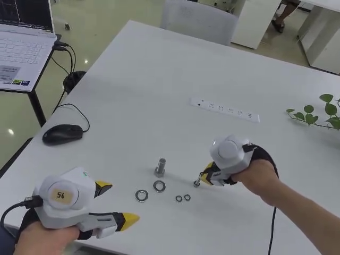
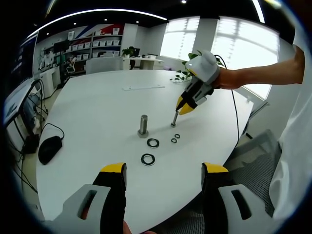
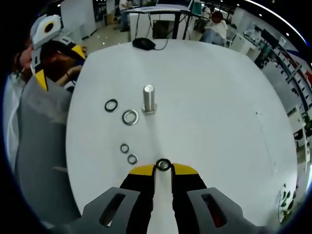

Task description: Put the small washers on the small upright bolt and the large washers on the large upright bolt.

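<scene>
The small bolt (image 1: 196, 182) stands upright on the white table (image 1: 159, 95). My right gripper (image 1: 204, 178) is shut on its top, and its round end (image 3: 163, 165) shows between the yellow tips. Left of it stands the large bolt (image 1: 160, 167), upright and bare. Two large washers (image 1: 142, 195) (image 1: 159, 186) lie flat in front of the large bolt. Two small washers (image 1: 179, 198) (image 1: 187, 197) lie side by side near the small bolt. My left gripper (image 1: 117, 202) hovers open and holds nothing at the near left edge, short of the washers (image 2: 148, 159).
A black mouse (image 1: 62, 133) with its cable lies at the table's left edge. A white power strip (image 1: 225, 110) sits further back, and a plant (image 1: 319, 114) at the far right. A laptop (image 1: 24, 37) rests on a side table to the left.
</scene>
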Demonstrator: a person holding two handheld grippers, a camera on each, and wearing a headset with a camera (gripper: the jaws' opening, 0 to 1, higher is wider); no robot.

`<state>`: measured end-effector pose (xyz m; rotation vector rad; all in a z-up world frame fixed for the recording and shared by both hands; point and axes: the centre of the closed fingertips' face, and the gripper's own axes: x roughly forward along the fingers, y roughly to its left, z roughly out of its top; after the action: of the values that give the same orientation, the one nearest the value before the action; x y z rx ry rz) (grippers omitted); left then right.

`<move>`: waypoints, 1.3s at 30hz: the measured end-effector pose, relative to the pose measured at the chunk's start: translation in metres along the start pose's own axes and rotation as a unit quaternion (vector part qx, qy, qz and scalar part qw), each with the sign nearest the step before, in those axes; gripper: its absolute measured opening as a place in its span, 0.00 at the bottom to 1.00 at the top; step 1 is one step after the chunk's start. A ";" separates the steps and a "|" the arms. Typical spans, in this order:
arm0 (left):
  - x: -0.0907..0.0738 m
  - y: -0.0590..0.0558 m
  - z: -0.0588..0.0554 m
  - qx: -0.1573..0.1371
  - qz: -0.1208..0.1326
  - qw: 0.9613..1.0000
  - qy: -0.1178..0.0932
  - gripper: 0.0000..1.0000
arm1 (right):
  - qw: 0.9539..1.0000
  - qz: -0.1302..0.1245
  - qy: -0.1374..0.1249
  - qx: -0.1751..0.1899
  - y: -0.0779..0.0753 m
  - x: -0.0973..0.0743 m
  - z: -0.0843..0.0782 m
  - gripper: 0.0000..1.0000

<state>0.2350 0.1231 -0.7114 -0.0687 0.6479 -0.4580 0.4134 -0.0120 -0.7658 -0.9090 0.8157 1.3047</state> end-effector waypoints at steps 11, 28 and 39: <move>0.000 -0.001 -0.001 -0.002 0.000 1.000 0.000 0.62 | 1.000 0.003 0.005 0.002 -0.001 0.001 0.001 0.13; -0.001 -0.001 -0.002 -0.002 -0.001 1.000 0.002 0.62 | 1.000 0.010 0.026 -0.001 0.002 0.014 -0.005 0.13; -0.002 0.002 -0.004 -0.004 0.002 1.000 0.004 0.62 | 0.999 0.014 0.040 0.007 0.003 0.034 -0.015 0.14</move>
<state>0.2321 0.1263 -0.7134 -0.0746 0.6569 -0.4525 0.4136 -0.0112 -0.8034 -0.9479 0.9013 1.2918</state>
